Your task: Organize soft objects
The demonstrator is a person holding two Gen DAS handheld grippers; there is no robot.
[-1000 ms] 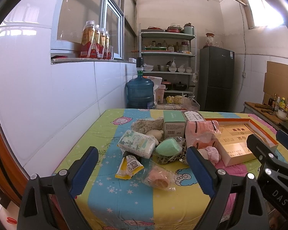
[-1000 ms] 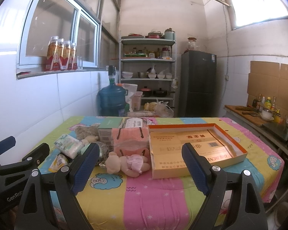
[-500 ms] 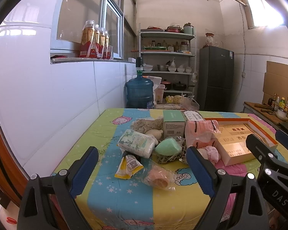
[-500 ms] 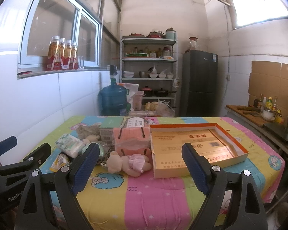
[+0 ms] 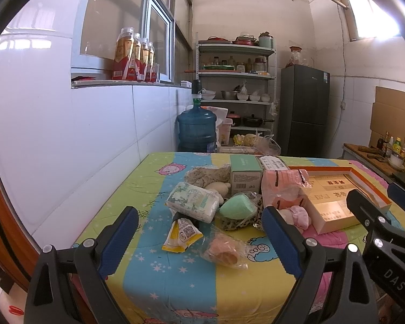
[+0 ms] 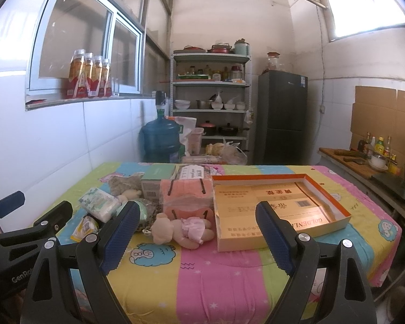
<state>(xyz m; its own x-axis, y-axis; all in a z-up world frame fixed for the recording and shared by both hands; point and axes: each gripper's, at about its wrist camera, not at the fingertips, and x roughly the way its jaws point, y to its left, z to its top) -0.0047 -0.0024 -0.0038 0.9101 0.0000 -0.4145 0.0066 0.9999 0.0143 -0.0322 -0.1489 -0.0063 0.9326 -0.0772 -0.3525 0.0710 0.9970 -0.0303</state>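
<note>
Now both my grippers hang released above the table.
Doll [image 6: 182,229] at eleven o'clock; I'd pinch its middle gently; tray [image 6: 337,220] waits at one.

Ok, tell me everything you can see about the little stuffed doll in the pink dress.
The small beige stuffed doll in a pink dress looks like soft plush. It lies on its side on the striped cartoon tablecloth, round head toward the left, legs toward the shallow orange-rimmed cardboard box, just in front of the pink wrapped pack. Neither gripper touches it.
</note>
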